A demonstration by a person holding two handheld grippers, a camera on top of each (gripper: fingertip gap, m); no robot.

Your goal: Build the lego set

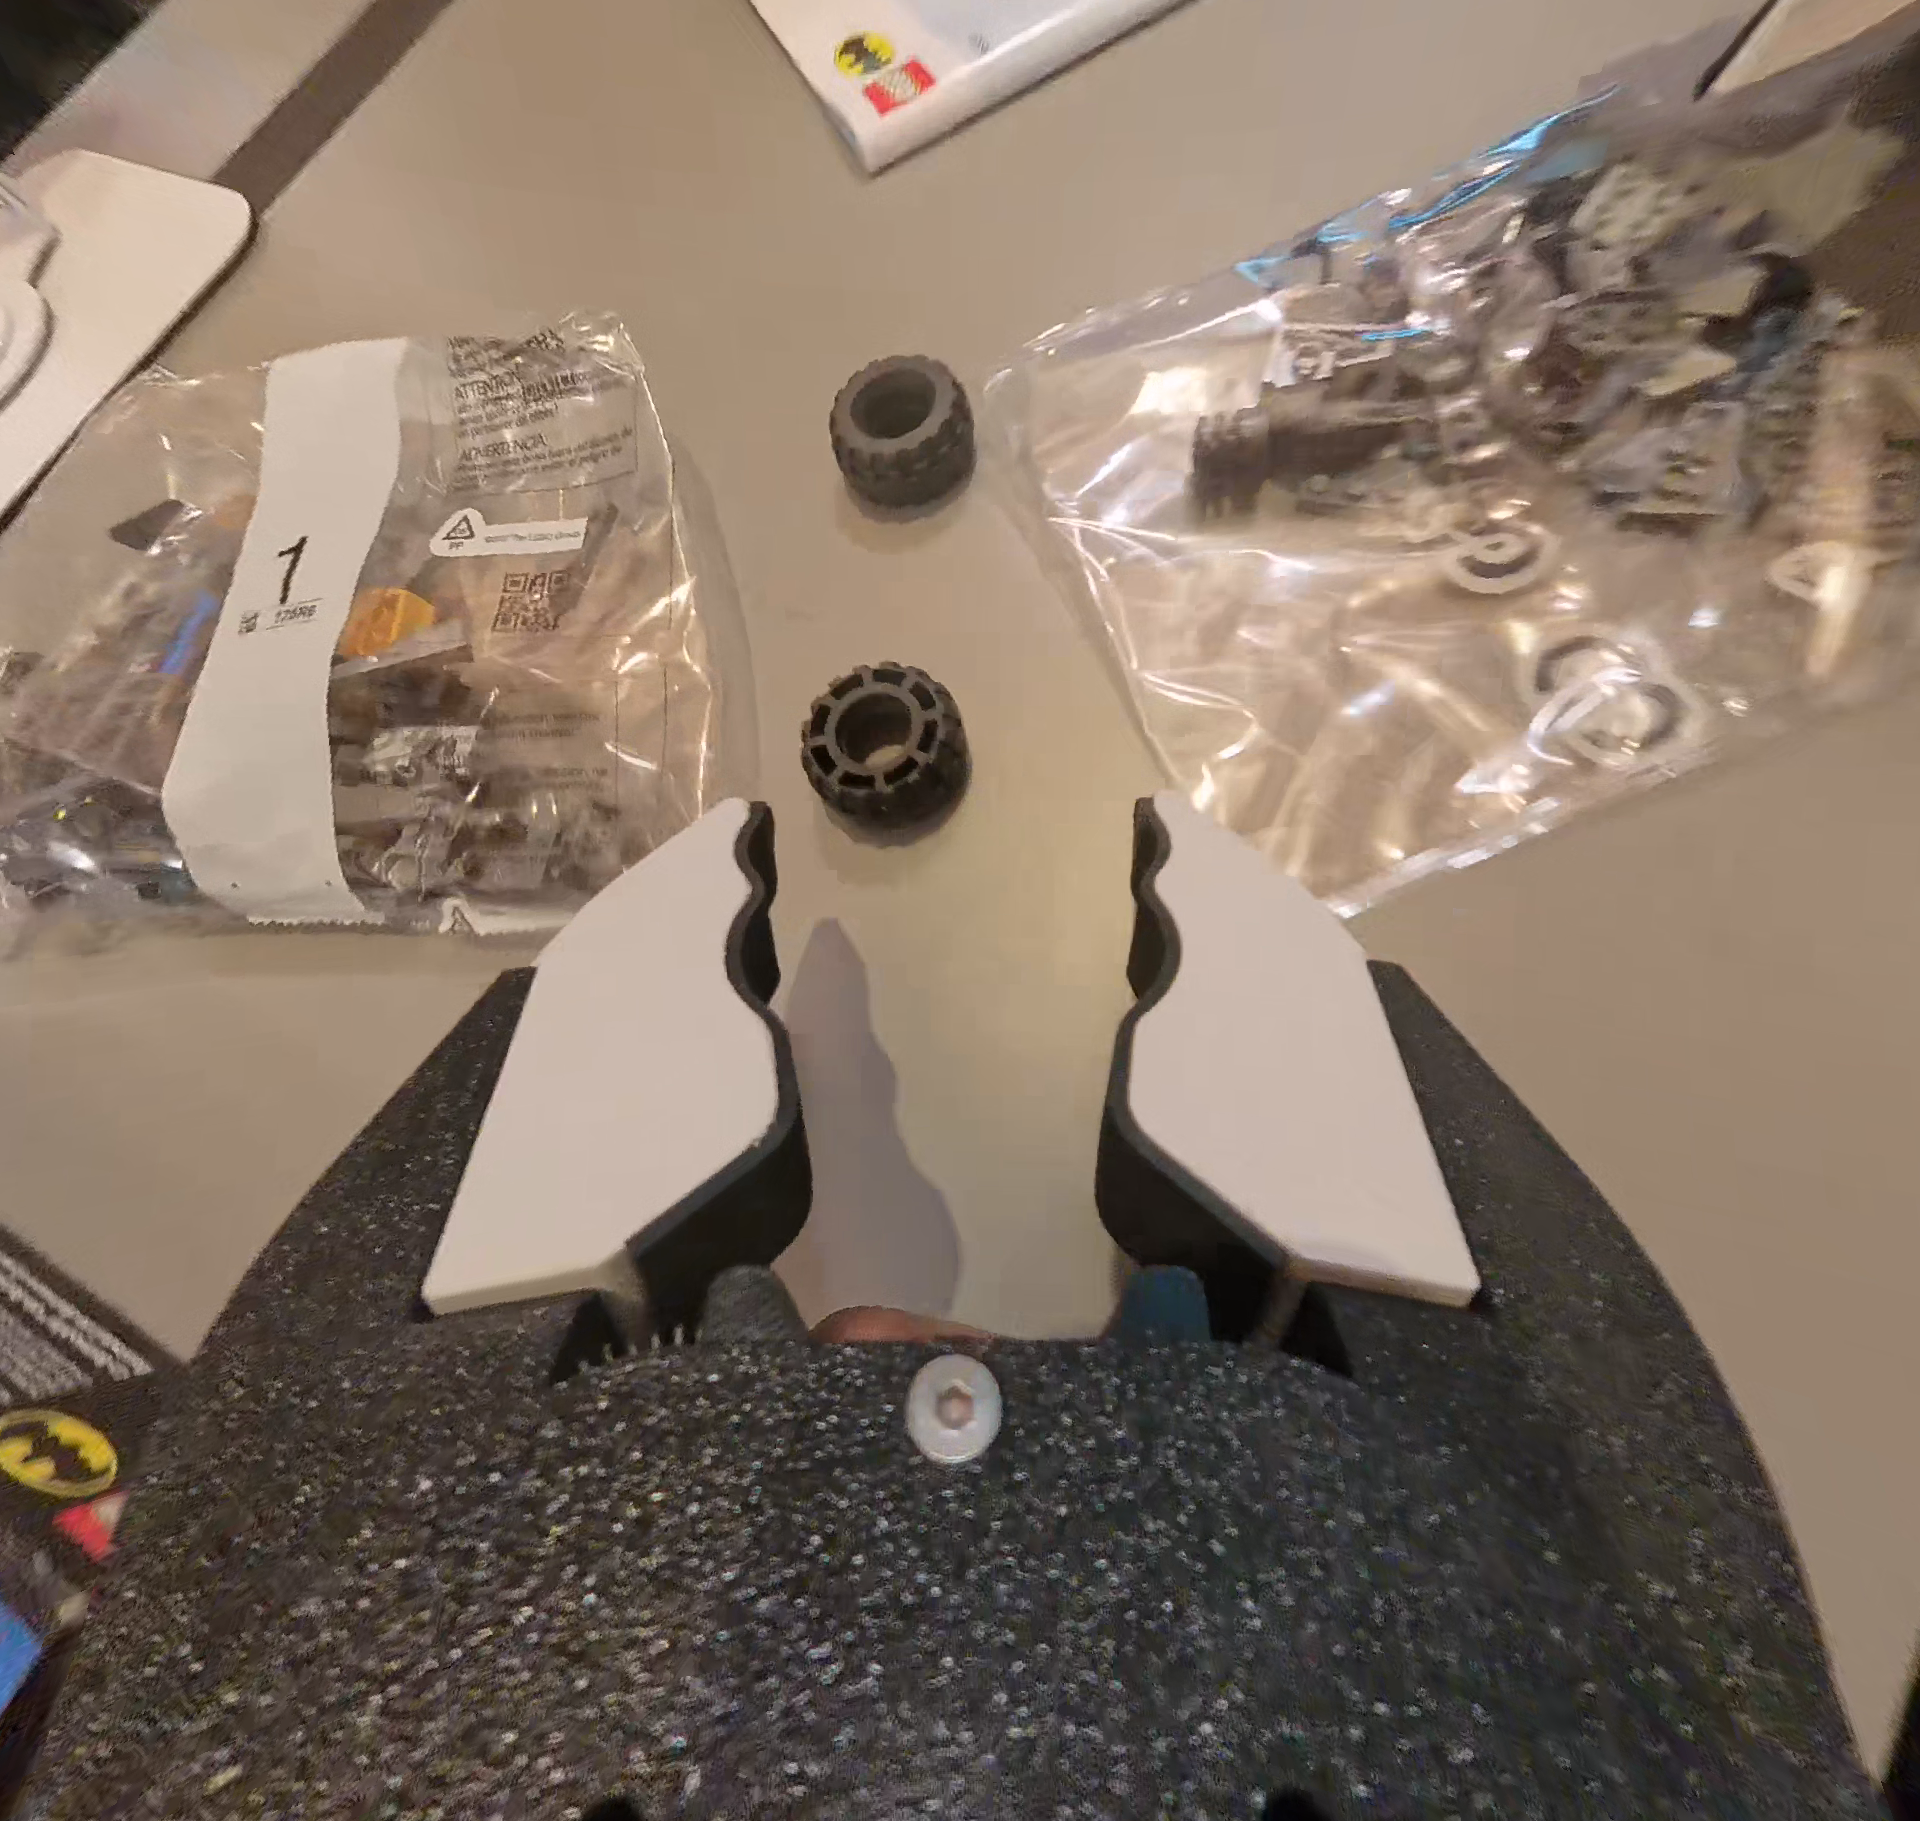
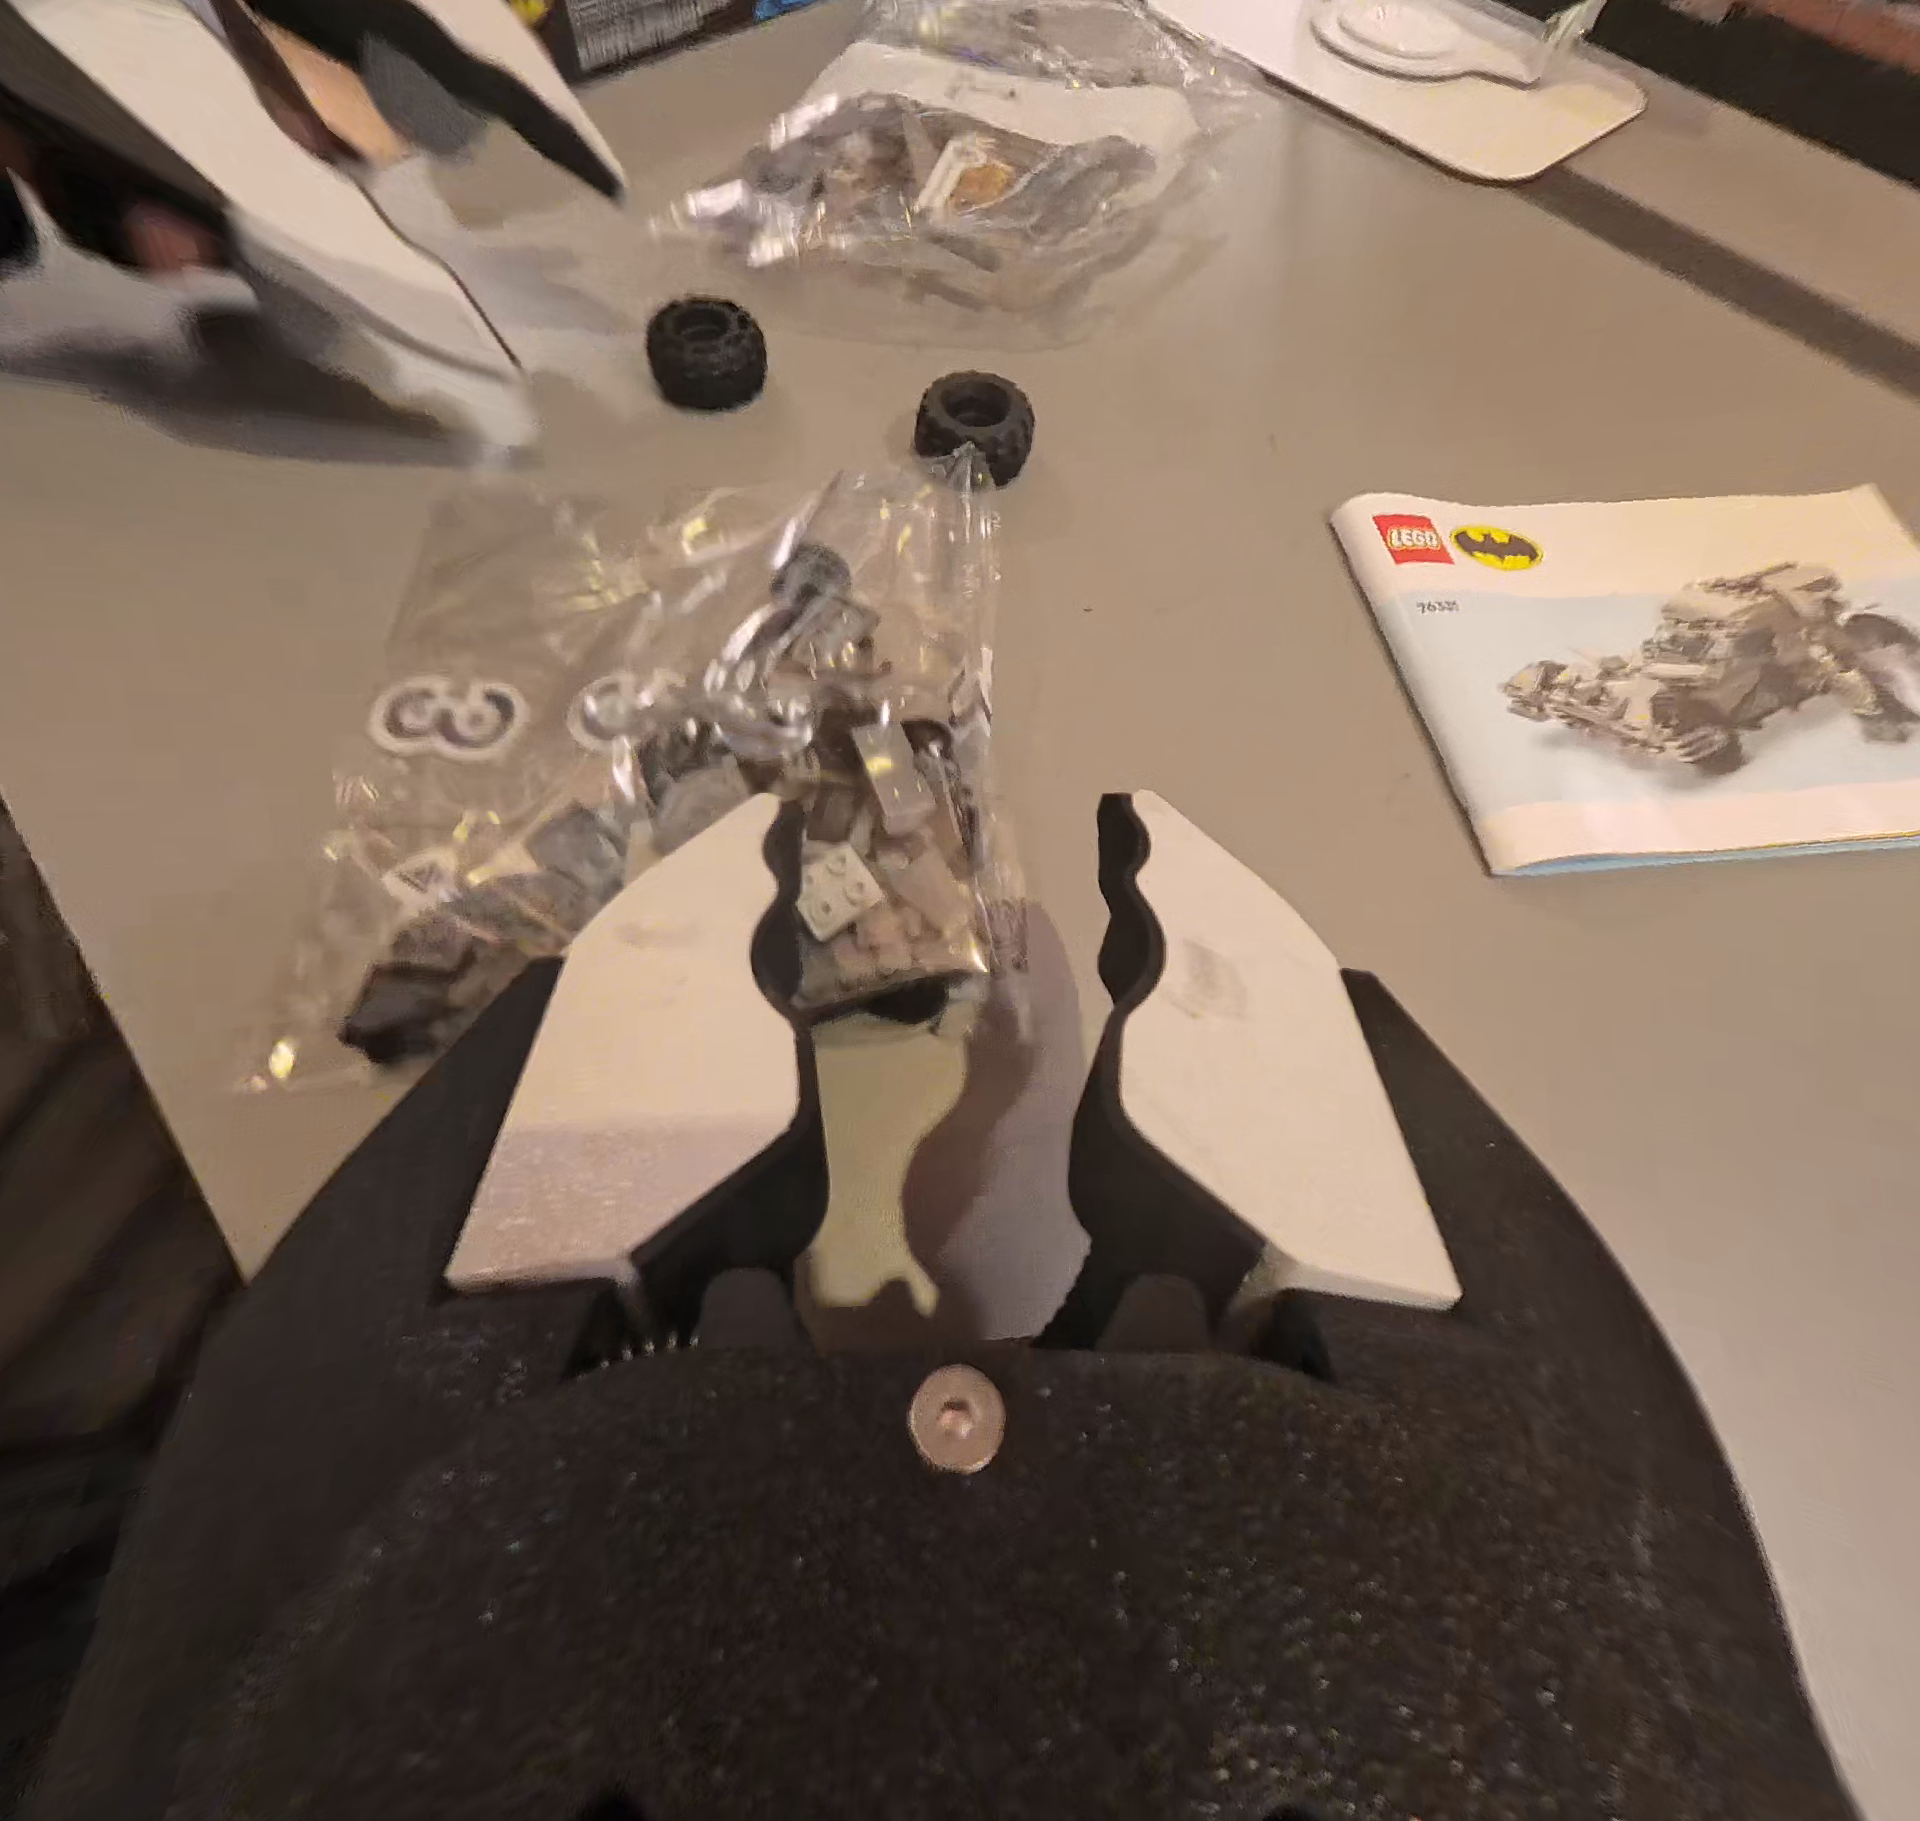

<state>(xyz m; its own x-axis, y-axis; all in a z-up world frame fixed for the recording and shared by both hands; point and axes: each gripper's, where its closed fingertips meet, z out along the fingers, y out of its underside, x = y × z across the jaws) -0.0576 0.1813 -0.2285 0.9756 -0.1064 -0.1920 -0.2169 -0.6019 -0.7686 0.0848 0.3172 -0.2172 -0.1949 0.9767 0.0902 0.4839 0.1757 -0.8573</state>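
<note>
LEFT WRIST VIEW
Left hand-held gripper [image 1: 951,841]: fingers spread wide, nothing between the pads; it hangs over bare bench [image 1: 1558,1096].
Near tyre [image 1: 885,745]: small black toy tyre lying flat on the bench, just beyond the fingertips, touching neither pad.
Far tyre [image 1: 902,431]: a second black tyre, farther along the same line, apart from the first.
Numbered bag [image 1: 343,628]: clear plastic bag of small building pieces to the left of the tyres, crossed by a white strip bearing a large printed digit; small-print warning text, a recycling mark and a square code also show.
Open bag [image 1: 1455,524]: clear bag of grey and black pieces to the right, printed with white ring marks.
Booklet [image 1: 997,15]: white instruction booklet at the top, carrying a yellow oval emblem and a red square logo.
Box [image 1: 52,1439]: dark box corner at lower left with a yellow oval emblem and fine print.

RIGHT WRIST VIEW
Right hand-held gripper [image 2: 935,836]: fingers apart; one end of the open bag [image 2: 883,815] lies between them against the left pad, clear of the right pad, so it is not gripped.
Tyres: both lie on the bench beyond that bag, one [image 2: 707,354] just beside the blurred left hand-held gripper [image 2: 561,285], the other [image 2: 975,426] at the bag's far edge.
Booklet [image 2: 1662,691]: lies to the right, its cover showing a grey vehicle, a logo and an emblem.
White stand [image 2: 1403,57]: flat white base at the far edge.
</note>
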